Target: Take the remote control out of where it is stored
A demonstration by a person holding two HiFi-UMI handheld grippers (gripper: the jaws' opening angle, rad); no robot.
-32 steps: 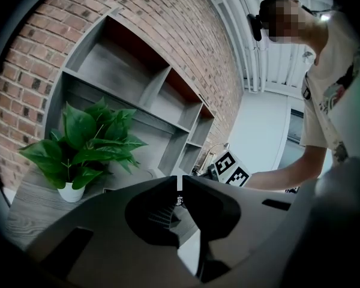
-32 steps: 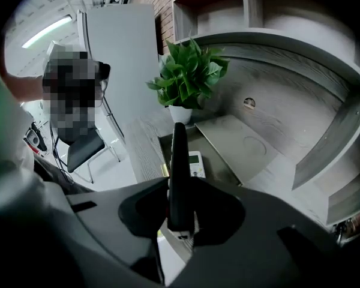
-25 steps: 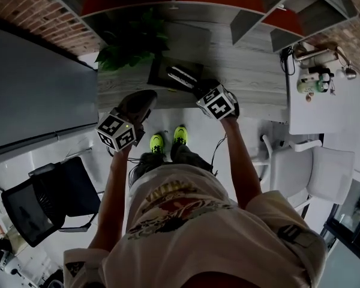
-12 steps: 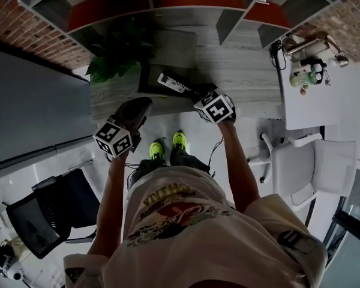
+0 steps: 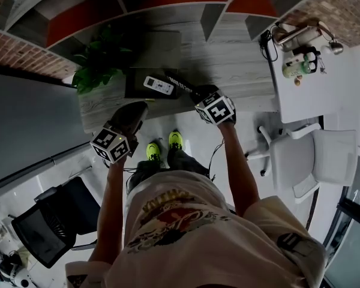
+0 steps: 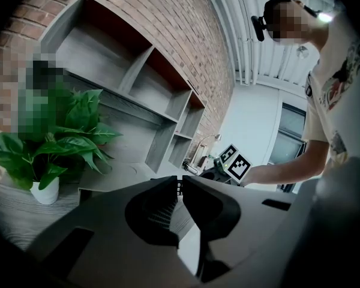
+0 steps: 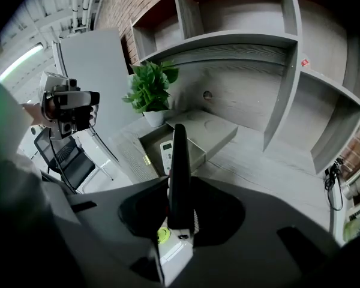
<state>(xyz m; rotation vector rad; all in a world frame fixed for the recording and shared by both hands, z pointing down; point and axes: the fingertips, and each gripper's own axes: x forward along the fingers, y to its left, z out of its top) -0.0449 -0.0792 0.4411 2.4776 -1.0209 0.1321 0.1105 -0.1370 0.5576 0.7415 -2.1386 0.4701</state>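
A black remote control (image 7: 179,161) stands on edge between the jaws of my right gripper (image 7: 180,191), which is shut on its near end. In the head view that black remote (image 5: 177,81) hangs over the right edge of an open dark box (image 5: 132,87) on the grey desk, ahead of the right gripper (image 5: 196,92). A white remote (image 5: 158,86) lies flat inside the box, and the right gripper view shows this white remote (image 7: 166,153) just past the black one. My left gripper (image 5: 134,114) hovers at the desk's near edge, left of the box. The left gripper (image 6: 180,182) is shut with nothing in it.
A potted plant (image 5: 99,59) stands left of the box, and the box's lid (image 7: 207,131) lies behind it. Open shelving (image 7: 288,71) rises at the back of the desk. A white side table (image 5: 324,83) and white chair (image 5: 312,161) are on the right, a black chair (image 5: 45,233) on the left.
The right gripper has drawn the black remote toward the box's right edge, uncovering the white remote beneath. The left gripper has drifted a little along the desk edge.
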